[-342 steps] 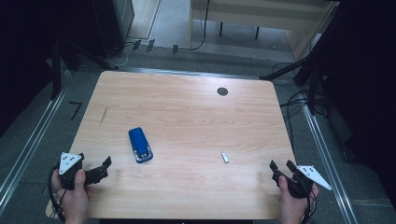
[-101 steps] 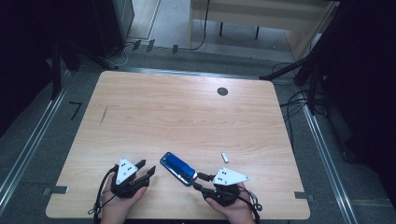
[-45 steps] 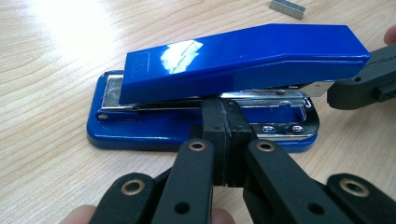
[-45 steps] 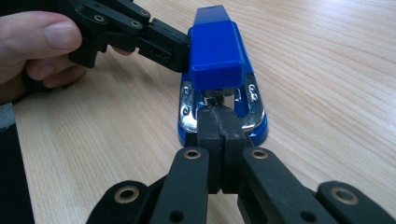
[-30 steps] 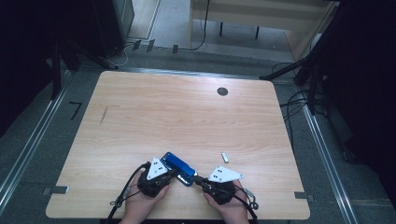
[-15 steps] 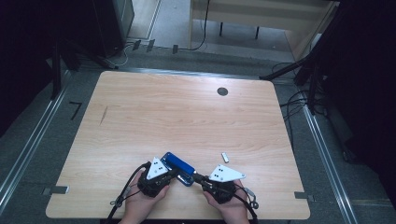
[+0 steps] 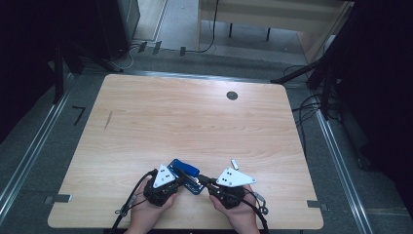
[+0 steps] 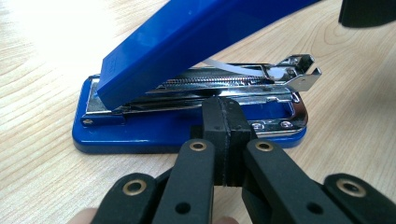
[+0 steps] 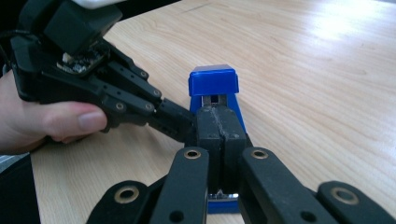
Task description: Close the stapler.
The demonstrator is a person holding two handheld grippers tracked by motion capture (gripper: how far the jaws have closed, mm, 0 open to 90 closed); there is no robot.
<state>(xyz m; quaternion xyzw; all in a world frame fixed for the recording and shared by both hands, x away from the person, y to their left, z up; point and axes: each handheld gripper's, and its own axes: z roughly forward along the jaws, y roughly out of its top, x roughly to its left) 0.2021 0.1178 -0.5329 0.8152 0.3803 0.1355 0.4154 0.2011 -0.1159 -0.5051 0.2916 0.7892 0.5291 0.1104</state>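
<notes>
A blue stapler (image 7: 185, 171) lies near the table's front edge between my two grippers. Its blue top arm (image 8: 196, 42) is tilted up off the metal staple channel (image 8: 233, 84), higher toward the right gripper's end. My left gripper (image 7: 181, 181) is shut, and its joined tips (image 8: 223, 116) press against the stapler's side at the channel. My right gripper (image 7: 201, 179) is shut too. Its joined tips (image 9: 218, 126) sit over the stapler's near end, with the blue end cap (image 9: 214, 80) beyond them. The left gripper's tips (image 9: 175, 122) meet the stapler from the left there.
A small metal piece (image 7: 234, 164) lies on the wood just right of the stapler. A dark round grommet (image 7: 232, 95) sits far back on the wooden table (image 7: 146, 122). Cables trail from both grippers over the front edge.
Both grippers came in from the table's front corners to the stapler, which shifted from left of centre toward the front middle. Over the last second nothing visibly moved.
</notes>
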